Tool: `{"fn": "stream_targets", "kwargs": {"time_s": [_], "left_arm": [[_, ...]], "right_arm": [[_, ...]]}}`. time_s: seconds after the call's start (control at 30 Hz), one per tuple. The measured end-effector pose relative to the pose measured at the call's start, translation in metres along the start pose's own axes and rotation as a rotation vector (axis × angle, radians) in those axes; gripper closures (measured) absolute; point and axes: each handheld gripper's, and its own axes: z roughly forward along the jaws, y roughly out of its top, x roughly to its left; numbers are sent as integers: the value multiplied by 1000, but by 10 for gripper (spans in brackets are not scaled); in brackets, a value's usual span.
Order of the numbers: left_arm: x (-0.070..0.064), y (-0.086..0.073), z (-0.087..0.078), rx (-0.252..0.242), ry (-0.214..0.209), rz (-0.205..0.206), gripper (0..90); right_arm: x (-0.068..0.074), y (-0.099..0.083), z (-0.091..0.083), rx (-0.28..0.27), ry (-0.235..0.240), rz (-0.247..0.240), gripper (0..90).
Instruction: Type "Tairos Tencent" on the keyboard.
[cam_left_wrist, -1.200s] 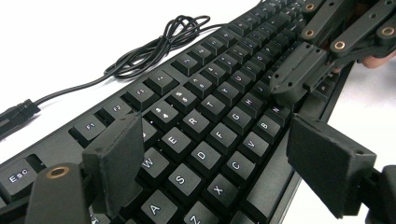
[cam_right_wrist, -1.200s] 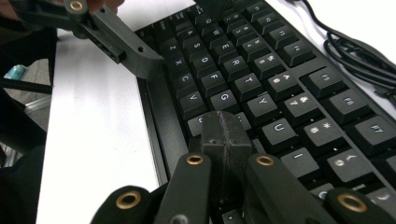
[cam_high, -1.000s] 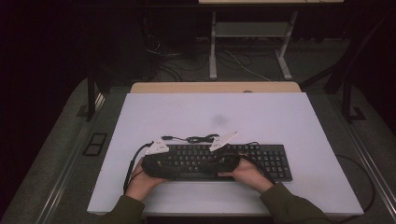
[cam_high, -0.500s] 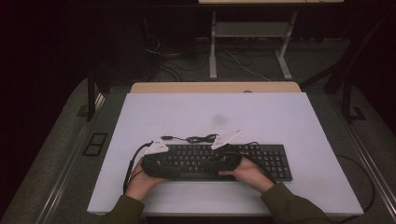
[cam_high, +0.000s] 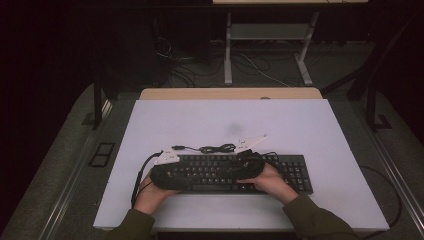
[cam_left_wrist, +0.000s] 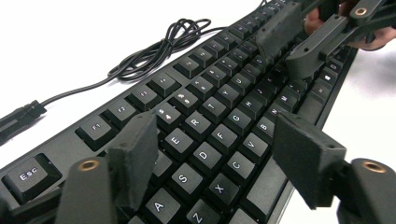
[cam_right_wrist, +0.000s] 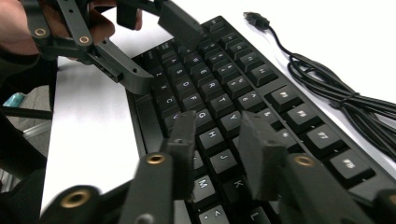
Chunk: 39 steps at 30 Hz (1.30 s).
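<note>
Both grippers hover over the keyboard (cam_high: 280, 172) at lower centre: left gripper (cam_left_wrist: 215, 163) wide, right gripper (cam_right_wrist: 217, 140) narrow (seemingly typing); next, press a key squarely.

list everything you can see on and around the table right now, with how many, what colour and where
keyboard: one, black, near edge of the table, under both grippers
cable: one, black, bunched in a loose coil on the table just behind the keyboard, plug end lying free to the left
table: one, white top with a tan strip along its far edge
second table: one, pale frame, on the floor beyond, loose cables on the floor under it
left gripper: one, black, jaws wide apart over the keyboard's letter keys at its left end
right gripper: one, black, jaws apart by a narrower gap over the middle keys
hands: two, in dark green sleeves, each holding a gripper
</note>
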Motion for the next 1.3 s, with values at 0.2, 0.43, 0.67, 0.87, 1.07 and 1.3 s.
{"fn": "stream_targets", "kwargs": {"time_s": [0.2,0.43,0.67,0.87,1.07,1.3], "left_arm": [[0,0,-1,2,-1,5,394],[0,1,-1,10,-10,11,495],[-3,2,0,27,-24,18,617],[-5,2,1,44,-40,23,781],[-5,3,2,66,-53,25,890],[-7,2,6,84,-65,26,890]], "right_arm": [[-5,-2,-5,-20,-22,12,509],[-10,-4,-10,-26,-56,22,387],[-14,-5,-13,-34,-94,26,323],[-16,-6,-15,-35,-111,29,300],[-17,-7,-16,-37,-123,34,287],[-18,-7,-16,-36,-131,31,280]]}}
